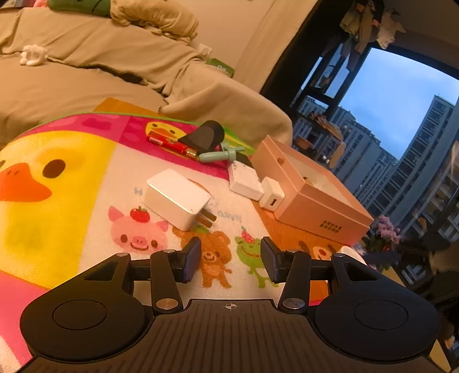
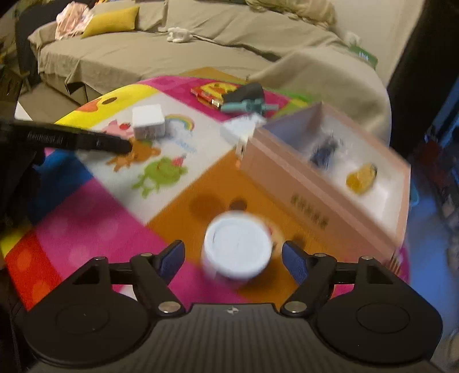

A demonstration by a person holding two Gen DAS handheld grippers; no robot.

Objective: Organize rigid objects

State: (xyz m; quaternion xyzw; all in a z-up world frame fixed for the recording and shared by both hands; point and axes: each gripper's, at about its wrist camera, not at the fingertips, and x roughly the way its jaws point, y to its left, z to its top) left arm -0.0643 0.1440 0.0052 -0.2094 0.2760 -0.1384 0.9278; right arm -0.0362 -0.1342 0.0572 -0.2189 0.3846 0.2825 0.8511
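While the left hand-held gripper (image 1: 231,259) is held wide and empty short of the charger (image 1: 178,199), the jar (image 2: 237,248) between the right hand-held gripper's (image 2: 233,259) spread fingers should be squeezed squarely, then lifted into the box (image 2: 324,183)

Glossy white plastic charger (image 1: 178,198); matt pink cardboard box (image 1: 312,195).

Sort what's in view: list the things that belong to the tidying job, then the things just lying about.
Job: open pink cardboard box; large white plug-in charger; small white USB cube; round white lidded jar; red battery pack; teal plastic toy.

Lying about: white figurine on beige sofa; yellow cushion.
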